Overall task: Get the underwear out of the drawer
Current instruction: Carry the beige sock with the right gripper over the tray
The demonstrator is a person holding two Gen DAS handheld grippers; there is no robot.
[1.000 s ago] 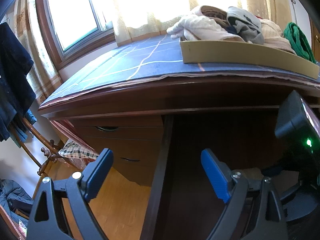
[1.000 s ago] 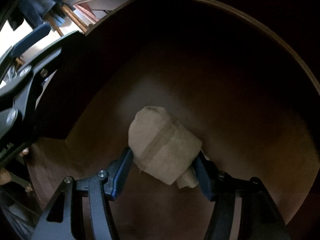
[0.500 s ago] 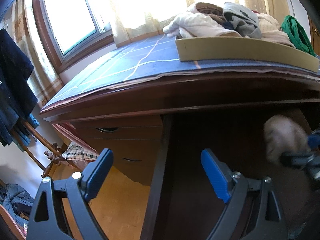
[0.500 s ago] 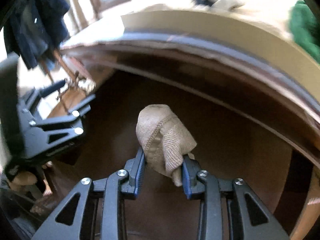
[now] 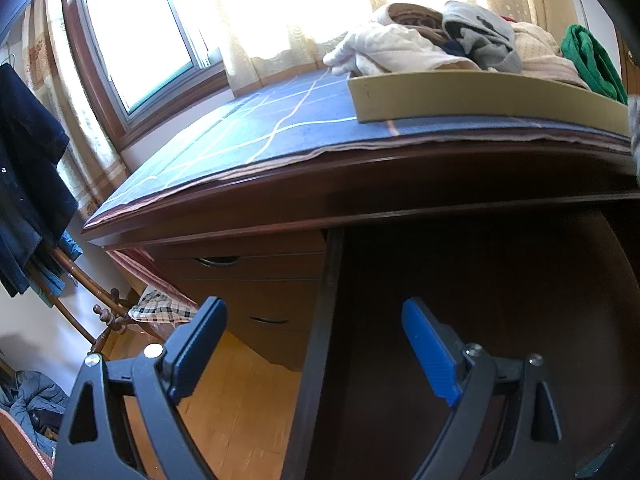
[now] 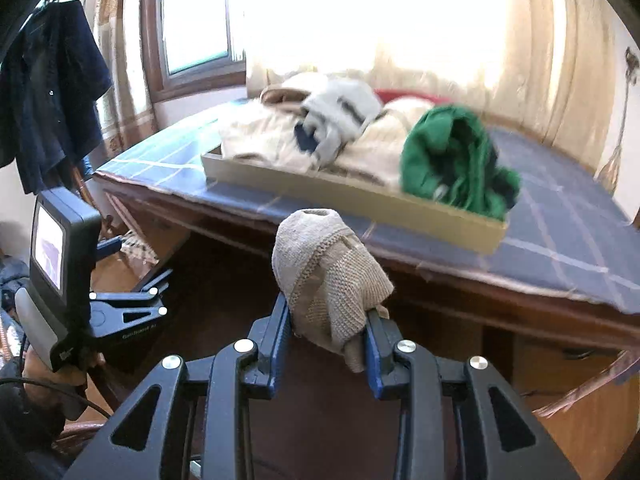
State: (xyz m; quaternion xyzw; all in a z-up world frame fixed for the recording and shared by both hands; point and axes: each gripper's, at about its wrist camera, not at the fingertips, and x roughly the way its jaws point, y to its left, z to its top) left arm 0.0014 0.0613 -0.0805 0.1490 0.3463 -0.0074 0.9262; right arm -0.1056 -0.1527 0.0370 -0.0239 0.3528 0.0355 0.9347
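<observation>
A rolled beige underwear [image 6: 328, 276] sits between the blue pads of my right gripper [image 6: 326, 320], which is shut on it; the jaws have just been closing around it. The roll hangs in the air above the open dark wooden drawer [image 6: 224, 280], level with the desk's front edge. My left gripper [image 5: 314, 308] stands open, wide apart, with the drawer's left wall [image 5: 324, 360] between its fingers and neither pad touching it. In the right wrist view the left gripper's body [image 6: 132, 308] and its screen show at the left, held by a hand.
A shallow cardboard tray [image 6: 360, 196] piled with folded clothes, a green garment [image 6: 448, 160] among them, rests on the desk's blue checked cloth [image 5: 260, 132]. Smaller closed drawers [image 5: 248, 276] lie to the left. Dark clothes [image 5: 28, 184] hang on a rack by the window.
My right gripper tightened on the beige roll and lifted it out of the dark drawer to the height of the desk top. The left gripper stayed where it was.
</observation>
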